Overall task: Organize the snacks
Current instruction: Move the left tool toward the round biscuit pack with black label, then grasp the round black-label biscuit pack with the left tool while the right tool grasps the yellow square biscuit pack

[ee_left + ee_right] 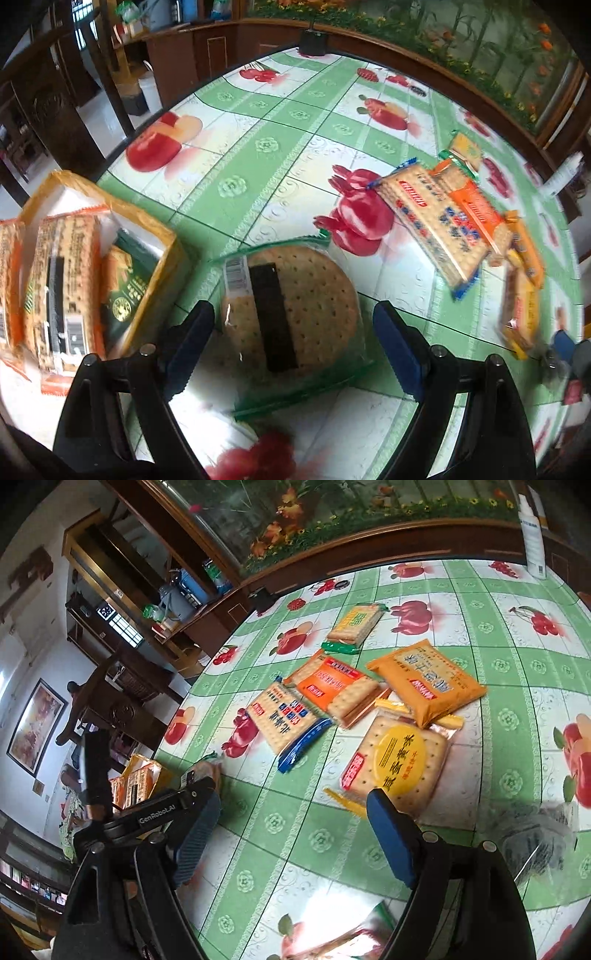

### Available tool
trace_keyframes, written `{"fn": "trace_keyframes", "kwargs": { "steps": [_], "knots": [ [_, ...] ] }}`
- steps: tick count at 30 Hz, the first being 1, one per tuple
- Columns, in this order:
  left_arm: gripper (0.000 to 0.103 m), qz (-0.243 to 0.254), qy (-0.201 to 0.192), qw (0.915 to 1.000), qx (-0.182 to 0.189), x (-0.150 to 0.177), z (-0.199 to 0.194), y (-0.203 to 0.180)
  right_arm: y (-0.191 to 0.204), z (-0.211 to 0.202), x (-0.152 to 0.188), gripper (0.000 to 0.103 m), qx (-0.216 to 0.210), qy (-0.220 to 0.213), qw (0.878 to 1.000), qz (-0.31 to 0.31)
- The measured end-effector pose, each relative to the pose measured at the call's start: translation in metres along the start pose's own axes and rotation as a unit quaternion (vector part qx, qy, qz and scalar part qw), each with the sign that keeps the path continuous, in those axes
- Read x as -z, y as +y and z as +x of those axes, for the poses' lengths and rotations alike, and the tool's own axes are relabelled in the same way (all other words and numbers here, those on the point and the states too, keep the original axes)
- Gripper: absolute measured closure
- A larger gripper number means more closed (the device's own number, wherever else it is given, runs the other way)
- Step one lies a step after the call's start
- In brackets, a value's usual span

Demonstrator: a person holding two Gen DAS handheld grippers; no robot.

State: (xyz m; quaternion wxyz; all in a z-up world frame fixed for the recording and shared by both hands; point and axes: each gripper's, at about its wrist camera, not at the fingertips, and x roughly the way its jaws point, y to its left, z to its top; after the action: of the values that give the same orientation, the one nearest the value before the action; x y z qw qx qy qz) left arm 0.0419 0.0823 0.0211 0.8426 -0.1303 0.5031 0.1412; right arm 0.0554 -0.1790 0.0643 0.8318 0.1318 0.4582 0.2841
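Left wrist view: left gripper [293, 328], jaws spread wide, hanging over a round biscuit pack [291, 310] in clear green-edged wrap that lies flat on the tablecloth [236, 162]; whether the pads touch the wrap cannot be told. Orange-rimmed box [162, 258] to the left, holding several cracker packs upright. Blue-edged cracker pack [432, 225] and orange cracker pack [476, 206] lie in a loose pile to the right, well apart from the box.

Right wrist view: right gripper [291, 834], jaws spread, nothing between them, above bare tablecloth [295, 834]. Square cracker pack with yellow disc [399, 760] lies just beyond the right finger. Yellow bag [428, 679], orange cracker pack [332, 686], blue-edged cracker pack [284, 720] and green-edged pack [354, 624] lie farther off. White bottle [532, 535] stands at the far edge.
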Motion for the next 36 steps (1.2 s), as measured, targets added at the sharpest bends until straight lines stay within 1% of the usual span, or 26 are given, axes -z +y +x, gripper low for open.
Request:
{"fn": "trace_keyframes", "kwargs": {
  "steps": [4, 6, 8, 9, 10, 12, 15, 16, 17, 18, 20, 22, 24, 26, 27, 29, 30, 31, 33, 34, 35, 36],
  "knots": [
    [0.015, 0.019, 0.007, 0.9997, -0.014, -0.001, 0.009, -0.008, -0.006, 0.004, -0.011, 0.021, 0.021, 0.0, 1.0, -0.007],
    [0.014, 0.026, 0.019, 0.9995, -0.004, 0.0, 0.016, -0.012, -0.008, 0.009, -0.017, 0.021, 0.036, 0.004, 0.999, -0.014],
    [0.011, 0.04, 0.014, 0.9991, -0.01, 0.002, 0.018, -0.016, -0.011, 0.015, -0.024, 0.021, 0.044, 0.012, 0.998, -0.032],
    [0.011, 0.046, 0.014, 0.9988, -0.014, 0.002, 0.018, -0.02, -0.016, 0.019, -0.027, 0.021, 0.047, 0.019, 0.998, -0.031],
    [0.011, 0.047, 0.013, 0.9987, -0.012, 0.002, 0.017, -0.021, -0.021, 0.022, -0.029, 0.021, 0.054, 0.025, 0.998, -0.023],
    [0.011, 0.047, 0.014, 0.9987, -0.011, 0.0, 0.018, -0.022, -0.037, 0.028, -0.032, 0.02, 0.091, 0.035, 0.995, 0.006],
    [0.01, 0.05, 0.015, 0.9986, -0.011, -0.003, 0.021, -0.024, -0.047, 0.035, -0.032, 0.02, 0.12, 0.036, 0.992, 0.033],
    [0.01, 0.05, 0.014, 0.9986, -0.011, -0.004, 0.021, -0.025, -0.047, 0.038, -0.032, 0.019, 0.123, 0.04, 0.991, 0.041],
    [0.01, 0.05, 0.014, 0.9986, -0.011, -0.003, 0.021, -0.025, -0.044, 0.042, -0.031, 0.016, 0.135, 0.044, 0.989, 0.042],
    [0.009, 0.049, 0.013, 0.9986, -0.011, -0.004, 0.021, -0.025, -0.04, 0.045, -0.03, 0.015, 0.145, 0.045, 0.988, 0.038],
    [0.008, 0.05, 0.01, 0.9986, -0.011, -0.003, 0.022, -0.026, -0.032, 0.05, -0.029, 0.014, 0.172, 0.042, 0.984, 0.032],
    [0.008, 0.05, 0.008, 0.9986, -0.011, -0.003, 0.022, -0.027, -0.027, 0.053, -0.028, 0.014, 0.185, 0.04, 0.981, 0.032],
    [0.008, 0.051, 0.006, 0.9986, -0.011, -0.002, 0.021, -0.026, -0.021, 0.058, -0.026, 0.014, 0.218, 0.041, 0.975, 0.018],
    [0.008, 0.053, 0.005, 0.9986, -0.01, -0.001, 0.021, -0.026, -0.019, 0.064, -0.023, 0.014, 0.235, 0.046, 0.971, 0.003],
    [0.008, 0.054, 0.004, 0.9985, -0.009, -0.001, 0.021, -0.026, -0.019, 0.065, -0.02, 0.014, 0.239, 0.047, 0.97, -0.003],
    [0.008, 0.057, 0.003, 0.9984, -0.007, -0.001, 0.021, -0.026, -0.02, 0.064, -0.015, 0.015, 0.235, 0.037, 0.971, -0.008],
    [0.008, 0.059, 0.003, 0.9982, -0.005, 0.0, 0.02, -0.026, -0.02, 0.063, -0.013, 0.017, 0.231, 0.032, 0.972, -0.01],
    [0.008, 0.06, 0.002, 0.9982, -0.002, 0.001, 0.02, -0.025, -0.02, 0.061, -0.011, 0.021, 0.231, 0.028, 0.972, -0.016],
    [0.009, 0.055, -0.007, 0.9983, 0.015, 0.003, 0.017, -0.022, -0.02, 0.056, -0.008, 0.025, 0.225, 0.029, 0.974, -0.022],
    [0.016, 0.054, -0.012, 0.9982, 0.022, 0.004, 0.015, -0.021, -0.02, 0.054, -0.006, 0.026, 0.223, 0.03, 0.974, -0.024],
    [0.026, 0.062, -0.018, 0.9977, 0.021, 0.006, 0.012, -0.022, -0.019, 0.053, -0.005, 0.027, 0.221, 0.031, 0.974, -0.029],
    [0.026, 0.068, -0.018, 0.9972, 0.024, 0.007, 0.01, -0.024, -0.02, 0.051, -0.003, 0.028, 0.22, 0.031, 0.974, -0.034]
  ]
}}
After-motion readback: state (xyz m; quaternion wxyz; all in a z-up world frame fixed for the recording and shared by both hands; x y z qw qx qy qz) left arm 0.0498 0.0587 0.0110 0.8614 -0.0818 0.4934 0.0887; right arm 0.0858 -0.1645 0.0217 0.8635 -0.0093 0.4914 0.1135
